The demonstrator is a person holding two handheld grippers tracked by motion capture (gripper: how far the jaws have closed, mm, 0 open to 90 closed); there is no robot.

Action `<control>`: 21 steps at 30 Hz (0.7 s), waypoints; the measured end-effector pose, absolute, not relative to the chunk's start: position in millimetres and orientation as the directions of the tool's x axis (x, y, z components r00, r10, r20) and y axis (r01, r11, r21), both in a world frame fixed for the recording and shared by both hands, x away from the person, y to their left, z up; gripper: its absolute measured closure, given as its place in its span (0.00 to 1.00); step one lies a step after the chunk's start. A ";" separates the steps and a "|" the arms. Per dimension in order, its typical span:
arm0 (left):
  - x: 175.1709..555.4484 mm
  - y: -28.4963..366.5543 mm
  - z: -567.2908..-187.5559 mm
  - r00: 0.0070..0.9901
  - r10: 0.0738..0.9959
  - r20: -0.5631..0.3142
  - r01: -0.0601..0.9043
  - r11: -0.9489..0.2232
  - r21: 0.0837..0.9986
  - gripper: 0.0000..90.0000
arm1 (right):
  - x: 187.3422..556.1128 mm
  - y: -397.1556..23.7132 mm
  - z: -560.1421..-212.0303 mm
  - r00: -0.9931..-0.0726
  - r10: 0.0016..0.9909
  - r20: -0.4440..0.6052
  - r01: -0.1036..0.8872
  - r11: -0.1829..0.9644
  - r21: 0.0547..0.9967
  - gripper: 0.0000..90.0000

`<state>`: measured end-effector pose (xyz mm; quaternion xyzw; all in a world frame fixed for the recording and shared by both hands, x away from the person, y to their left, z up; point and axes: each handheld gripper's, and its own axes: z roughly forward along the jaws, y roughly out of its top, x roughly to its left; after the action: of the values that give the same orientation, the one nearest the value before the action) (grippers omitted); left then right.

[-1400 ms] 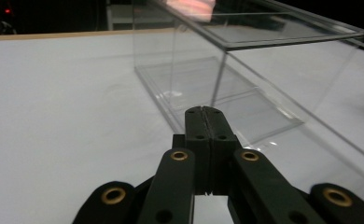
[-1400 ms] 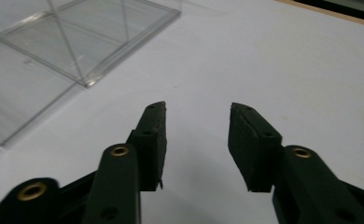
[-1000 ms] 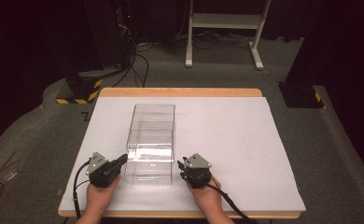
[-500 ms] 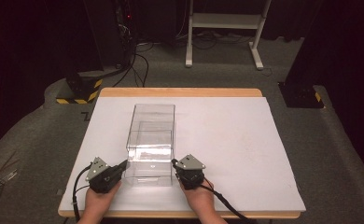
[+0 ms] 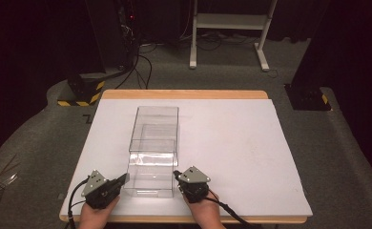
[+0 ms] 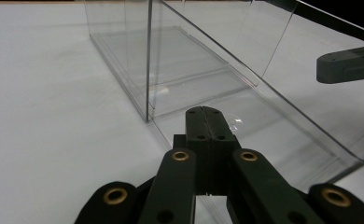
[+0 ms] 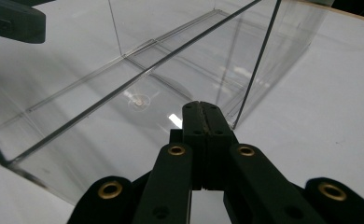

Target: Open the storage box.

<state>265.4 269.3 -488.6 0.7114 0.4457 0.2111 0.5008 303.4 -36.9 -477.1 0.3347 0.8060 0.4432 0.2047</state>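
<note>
Right, both claws are down at the near end of the clear plastic box (image 5: 153,152), one on each flank. That box sits on the white counter (image 5: 232,143) with its long axis running twelve to six, away from the person, and its near section looks like a drawer part pulled toward six. The left claw (image 5: 123,179) is at the box's eight o'clock corner, tips right against or just beside the left wall; from the left gripper view its jaws are pressed flat together with nothing between them, the clear wall lying just ahead at one o'clock. The right claw (image 5: 176,174) mirrors it at the four o'clock corner, jaws likewise closed and empty in the right gripper view, the box spreading off toward eleven. Neither hand is nearer; they bracket the box evenly. My read: the next move is a squeeze or push from both sides, so staying square to that long axis matters, or the box will twist.
</note>
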 end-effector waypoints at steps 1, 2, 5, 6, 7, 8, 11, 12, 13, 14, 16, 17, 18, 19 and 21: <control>265.0 268.8 -488.4 0.513 0.846 -0.147 0.422 -0.099 0.901 1.00 | 302.7 -37.1 -477.0 -0.694 0.719 -0.038 0.354 0.387 0.851 1.00; 264.5 268.6 -488.4 0.513 0.846 -0.148 0.422 -0.098 0.901 1.00 | 301.9 -37.2 -477.0 -0.694 0.719 -0.035 0.357 0.386 0.851 1.00; 263.0 268.7 -488.0 0.519 0.842 -0.147 0.421 -0.102 0.901 1.00 | 300.3 -38.3 -476.9 -0.695 0.718 -0.033 0.358 0.387 0.850 1.00; 262.3 268.5 -488.0 0.519 0.841 -0.155 0.424 -0.096 0.900 1.00 | 299.7 -38.6 -476.9 -0.696 0.717 -0.034 0.358 0.388 0.849 1.00; 261.7 268.4 -487.9 0.521 0.840 -0.154 0.424 -0.098 0.900 1.00 | 298.9 -38.7 -476.9 -0.696 0.717 -0.035 0.357 0.389 0.849 1.00; 261.4 268.4 -487.8 0.521 0.839 -0.156 0.425 -0.097 0.900 1.00 | 298.1 -38.8 -477.0 -0.696 0.718 -0.035 0.358 0.389 0.849 1.00; 260.4 269.3 -488.4 0.524 0.837 -0.161 0.427 -0.095 0.899 1.00 | 296.5 -39.9 -477.7 -0.699 0.714 -0.030 0.358 0.386 0.850 1.00; 259.6 269.6 -488.6 0.526 0.835 -0.163 0.428 -0.094 0.899 1.00 | 295.4 -39.8 -477.7 -0.699 0.715 -0.030 0.359 0.387 0.850 1.00; 259.0 269.9 -488.8 0.527 0.834 -0.161 0.428 -0.097 0.898 1.00 | 294.2 -40.0 -477.8 -0.700 0.713 -0.036 0.355 0.391 0.849 1.00; 258.1 270.2 -489.1 0.528 0.833 -0.165 0.430 -0.094 0.898 1.00 | 293.7 -40.3 -477.8 -0.702 0.712 -0.037 0.353 0.392 0.849 1.00; 257.8 270.2 -488.7 0.531 0.832 -0.160 0.428 -0.100 0.898 1.00 | 292.3 -40.8 -478.2 -0.704 0.710 -0.026 0.357 0.386 0.851 0.99; 257.9 270.3 -488.8 0.531 0.832 -0.162 0.428 -0.098 0.898 1.00 | 292.0 -41.4 -478.2 -0.706 0.708 -0.029 0.355 0.389 0.850 0.99; 257.9 270.5 -489.0 0.530 0.832 -0.164 0.429 -0.096 0.898 1.00 | 291.6 -41.6 -478.3 -0.705 0.709 -0.029 0.356 0.389 0.850 0.99; 258.2 271.1 -488.9 0.533 0.831 -0.160 0.428 -0.101 0.898 1.00 | 291.7 -42.1 -478.4 -0.707 0.707 -0.028 0.356 0.389 0.850 0.97; 258.2 272.3 -488.3 0.535 0.830 -0.158 0.420 -0.098 0.902 1.00 | 292.8 -44.0 -478.2 -0.713 0.701 -0.022 0.359 0.392 0.847 0.94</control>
<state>258.2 272.3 -488.3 0.7131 0.4382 0.2017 0.5087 292.8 -44.0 -478.2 0.3264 0.8117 0.4444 0.1924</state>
